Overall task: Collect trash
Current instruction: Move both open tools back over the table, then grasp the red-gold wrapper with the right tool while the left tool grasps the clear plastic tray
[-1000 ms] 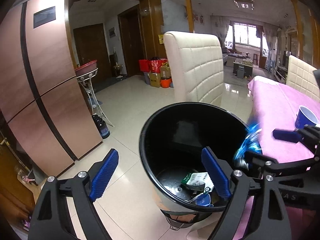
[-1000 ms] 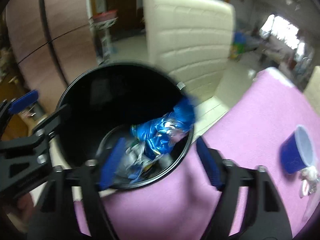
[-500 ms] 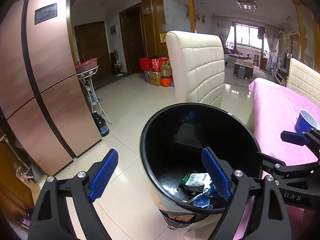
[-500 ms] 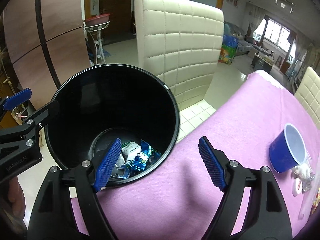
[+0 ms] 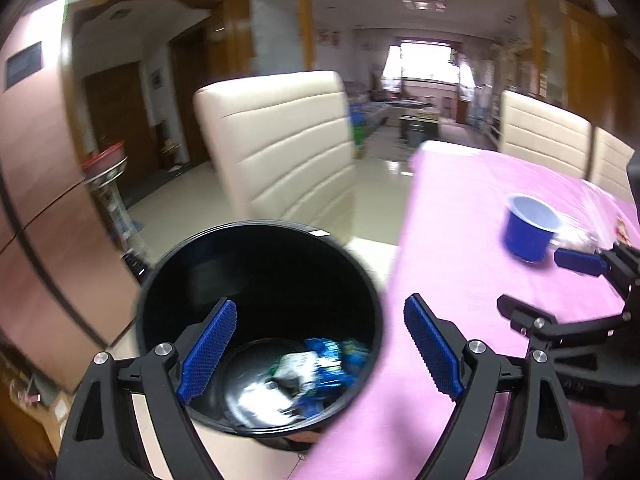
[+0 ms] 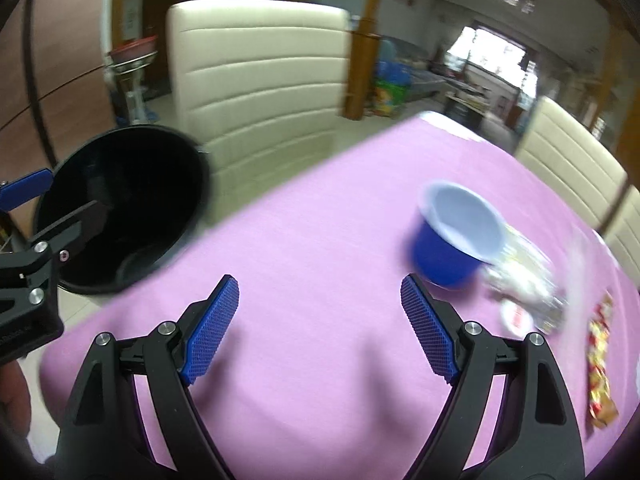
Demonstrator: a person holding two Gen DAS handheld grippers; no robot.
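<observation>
**Some trash binned, more left on the table**

Left wrist view: the left gripper (image 5: 316, 344) hangs empty, jaws wide apart, over the bin (image 5: 160, 280), where wrappers (image 5: 320, 368) already lie.

Right wrist view: the right gripper (image 6: 320, 320), also spread and empty, hovers above the table (image 6: 320, 232). A cup (image 6: 452, 256) and packets (image 6: 600, 364) at far right remain to collect.

Pink table (image 6: 320, 240): blue cup (image 6: 452, 252) tipped; wrappers (image 6: 528, 292) beside; snack packet (image 6: 600, 364).
</observation>
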